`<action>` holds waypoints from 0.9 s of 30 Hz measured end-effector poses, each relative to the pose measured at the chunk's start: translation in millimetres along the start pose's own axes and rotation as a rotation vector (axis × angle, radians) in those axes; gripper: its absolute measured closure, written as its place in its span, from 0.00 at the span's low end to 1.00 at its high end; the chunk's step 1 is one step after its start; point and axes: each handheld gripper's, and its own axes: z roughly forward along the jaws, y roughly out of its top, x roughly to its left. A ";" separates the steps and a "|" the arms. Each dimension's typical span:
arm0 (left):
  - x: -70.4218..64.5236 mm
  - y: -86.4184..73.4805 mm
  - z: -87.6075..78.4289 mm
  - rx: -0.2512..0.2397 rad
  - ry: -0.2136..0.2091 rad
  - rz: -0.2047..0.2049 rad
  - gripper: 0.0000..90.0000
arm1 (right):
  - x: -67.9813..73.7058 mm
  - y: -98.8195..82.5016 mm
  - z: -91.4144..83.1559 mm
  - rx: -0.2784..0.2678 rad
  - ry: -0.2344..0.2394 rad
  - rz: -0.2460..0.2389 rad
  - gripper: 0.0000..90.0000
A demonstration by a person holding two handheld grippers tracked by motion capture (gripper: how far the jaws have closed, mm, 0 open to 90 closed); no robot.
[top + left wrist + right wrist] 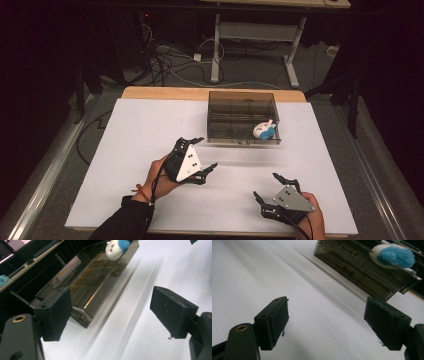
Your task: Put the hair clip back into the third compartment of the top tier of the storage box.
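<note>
A smoky see-through drawer box (242, 117) stands at the back middle of the white table (130, 135). A small white and blue plush toy (264, 130) lies on the box's top near its front right corner, also seen in the left gripper view (115, 247) and the right gripper view (394, 255). My left gripper (205, 153) hovers open in front of the box's left end, jaws wide apart, nothing between them. My right gripper (267, 186) is open near the table's front right, empty as well.
Behind the table, a desk frame (257, 35) and loose cables (170, 62) lie on the grey floor. A strip of bare wood (165, 93) shows at the table's far edge. Drawer handles (348, 248) face the front of the box.
</note>
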 end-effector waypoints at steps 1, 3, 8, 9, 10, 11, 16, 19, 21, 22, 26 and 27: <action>-0.4 -0.9 -1.6 -0.004 0.004 0.001 0.19 | -0.1 0.0 -0.1 0.000 0.000 0.000 0.22; -1.0 -3.0 -4.5 -0.010 0.014 0.002 0.19 | 0.0 -0.1 -0.4 0.001 0.001 -0.003 0.22; -1.5 -10.5 -9.1 0.007 0.016 0.005 0.19 | -0.4 0.1 -1.3 -0.002 -0.002 -0.001 0.22; -2.1 -12.1 -10.0 0.010 0.022 0.010 0.19 | -0.4 0.1 -1.3 -0.002 -0.002 -0.001 0.22; -2.1 -13.7 -11.2 0.013 0.024 0.013 0.19 | -0.5 0.1 -1.3 -0.002 -0.002 0.000 0.22; -1.8 -15.1 -12.2 0.018 0.025 0.013 0.19 | -0.8 0.1 -1.4 -0.002 -0.004 -0.001 0.22; 0.0 -22.2 -18.4 0.020 0.028 0.001 0.19 | -3.0 -0.4 -2.7 -0.006 -0.011 0.009 0.22; -0.7 -25.9 -22.3 0.020 0.036 0.003 0.19 | -3.6 -0.3 -2.8 -0.008 -0.016 0.013 0.22; -0.5 -28.7 -25.1 0.017 0.040 -0.002 0.19 | -3.6 -0.3 -2.7 -0.008 -0.017 0.013 0.22; -0.4 -30.2 -26.6 0.014 0.044 -0.004 0.19 | -3.7 -0.3 -2.5 -0.007 -0.018 0.014 0.22; -2.0 -37.3 -32.4 0.023 0.039 -0.035 0.19 | -4.4 -0.4 -2.8 -0.009 -0.019 0.017 0.22; -1.5 -38.6 -32.8 0.018 0.040 -0.017 0.19 | -4.4 -0.4 -2.8 -0.009 -0.019 0.017 0.22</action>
